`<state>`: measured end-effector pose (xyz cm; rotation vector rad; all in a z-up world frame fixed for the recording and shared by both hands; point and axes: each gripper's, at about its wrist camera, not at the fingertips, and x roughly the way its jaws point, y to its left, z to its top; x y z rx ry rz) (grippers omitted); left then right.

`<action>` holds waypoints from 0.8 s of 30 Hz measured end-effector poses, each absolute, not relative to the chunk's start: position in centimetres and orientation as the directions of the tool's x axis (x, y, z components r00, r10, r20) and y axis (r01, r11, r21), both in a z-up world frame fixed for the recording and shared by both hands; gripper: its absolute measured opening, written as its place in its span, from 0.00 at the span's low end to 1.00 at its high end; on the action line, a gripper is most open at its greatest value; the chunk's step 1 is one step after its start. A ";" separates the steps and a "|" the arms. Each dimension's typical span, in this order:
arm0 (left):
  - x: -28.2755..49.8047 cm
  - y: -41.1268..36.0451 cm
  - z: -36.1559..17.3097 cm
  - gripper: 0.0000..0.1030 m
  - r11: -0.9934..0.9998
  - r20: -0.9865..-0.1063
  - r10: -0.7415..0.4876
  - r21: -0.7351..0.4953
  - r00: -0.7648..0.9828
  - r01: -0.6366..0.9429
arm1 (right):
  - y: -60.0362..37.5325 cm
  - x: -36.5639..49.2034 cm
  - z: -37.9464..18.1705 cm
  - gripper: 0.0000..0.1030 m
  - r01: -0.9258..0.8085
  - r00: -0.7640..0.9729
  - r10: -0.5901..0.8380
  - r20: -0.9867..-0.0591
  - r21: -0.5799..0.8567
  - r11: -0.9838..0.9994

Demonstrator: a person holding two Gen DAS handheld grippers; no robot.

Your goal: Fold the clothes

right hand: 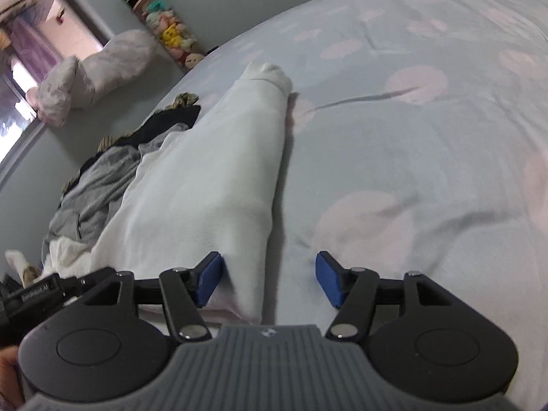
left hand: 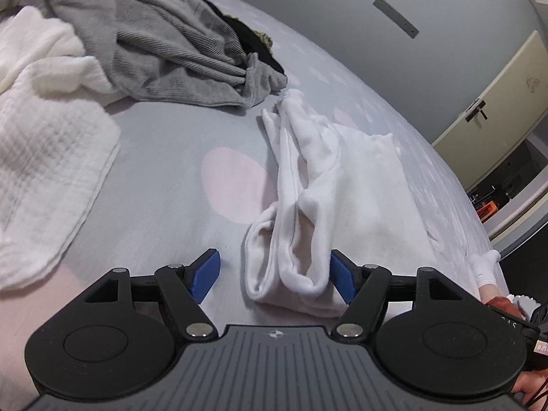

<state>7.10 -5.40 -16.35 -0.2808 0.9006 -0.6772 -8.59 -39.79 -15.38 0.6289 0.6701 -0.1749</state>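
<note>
Bedspread, grey w/ pink spots, is the work surface; a white fleece garment lies on it, gathered lengthwise into a long narrow strip w/ soft rolled folds. Left gripper sits low at the strip's near end, jaws spread wide, the rolled end between the blue pads but nothing pinched; the right pad looks to be touching or just beside the cloth, the left pad well clear. Right gripper is also wide open and empty, down at the other side of the same garment: its left pad is against the cloth edge, its right pad over bare bedspread. Judgement: both tools flank the near end bc that's where a grab or a release of the strip would happen, and the pics fit either one, a fold just laid down or an end about to be picked up; can't say which. Strip is narrow but not yet a compact bundle, so probably more folding across its length remains. Other laundry is parked off to the side, apart from the strip, likely to keep working space clear: grey ribbed garment heaped at the back, white waffle cloth to the left, dark items behind the grey. Fleece looks thick and springy, so the folds may slump open.
</note>
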 end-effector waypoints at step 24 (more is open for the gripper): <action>2.7 -5.3 -11.2 0.13 0.732 -0.680 -0.665 -0.511 0.309 0.450 | -38.2 -11.7 -7.8 0.12 0.304 0.724 0.163 -0.670 0.523 0.796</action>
